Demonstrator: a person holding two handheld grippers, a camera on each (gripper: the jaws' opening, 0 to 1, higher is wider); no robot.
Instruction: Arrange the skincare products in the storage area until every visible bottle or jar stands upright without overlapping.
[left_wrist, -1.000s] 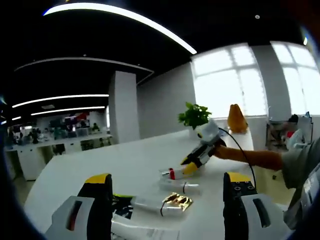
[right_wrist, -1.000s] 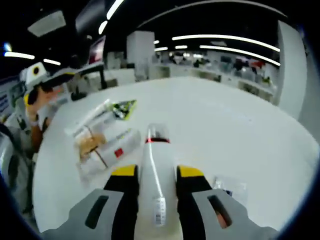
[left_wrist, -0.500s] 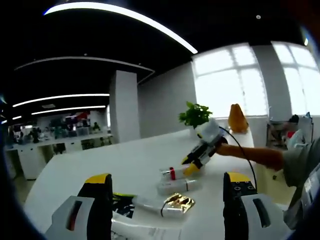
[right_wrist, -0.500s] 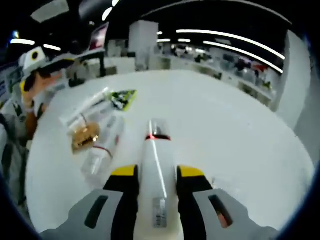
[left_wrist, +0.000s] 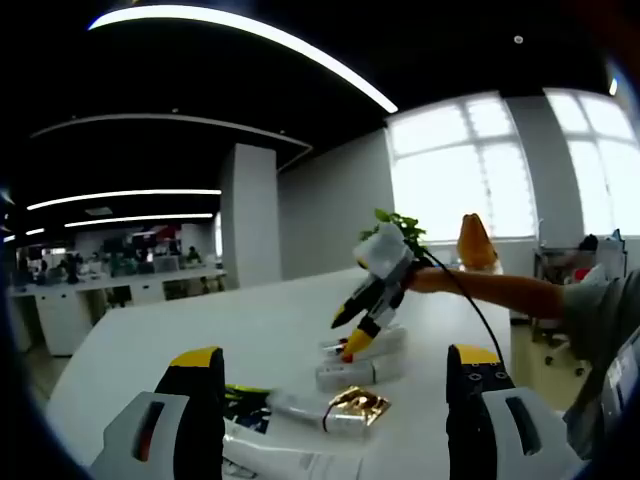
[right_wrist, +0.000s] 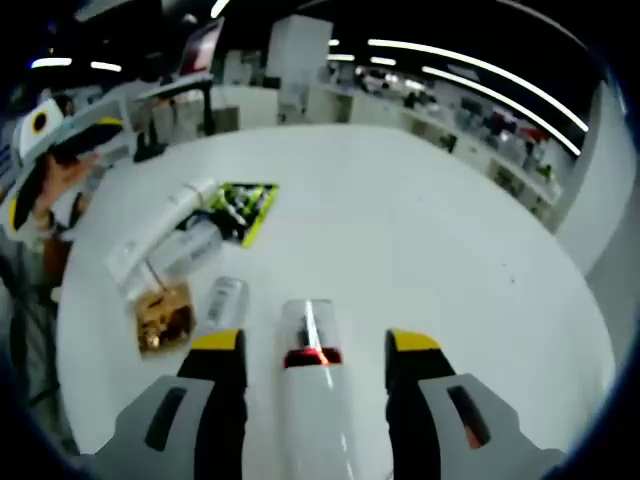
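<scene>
1. jaws of the right gripper (right_wrist: 315, 345) stood wide apart in the right gripper view, with a white bottle (right_wrist: 312, 400) lying between them. the yellow tips did not touch the bottle, so they were not squeezing it.
2. the white bottle had a thin red band and a clear cap (right_wrist: 309, 326). it lay on its side on the white tabletop (right_wrist: 430, 230), with the cap pointing away from the gripper.
3. the right gripper (left_wrist: 365, 300) also showed in the left gripper view. a hand (left_wrist: 420, 282) held it tilted down over the tabletop (left_wrist: 250, 320), with its yellow tip just above the bottles there.
4. jaws of the left gripper (left_wrist: 335, 395) were wide open too, and they held nothing.
5. more things lay flat on the tabletop beside the white bottle, in the right gripper view. a small clear bottle (right_wrist: 222, 300) was just beside the left jaw.
6. a shiny gold packet (right_wrist: 160, 320) lay near the small clear bottle. a long white tube (right_wrist: 160, 228) lay farther off, and next to it was a green and black packet (right_wrist: 240, 205).
7. in the left gripper view, the shiny gold packet (left_wrist: 355, 405) sat between the two jaws, farther out on the tabletop. a small bottle (left_wrist: 345, 373) lay on its side behind it.
8. a green plant (left_wrist: 395, 225) and an orange thing (left_wrist: 476, 240) stood far back by the bright windows (left_wrist: 460, 165).
</scene>
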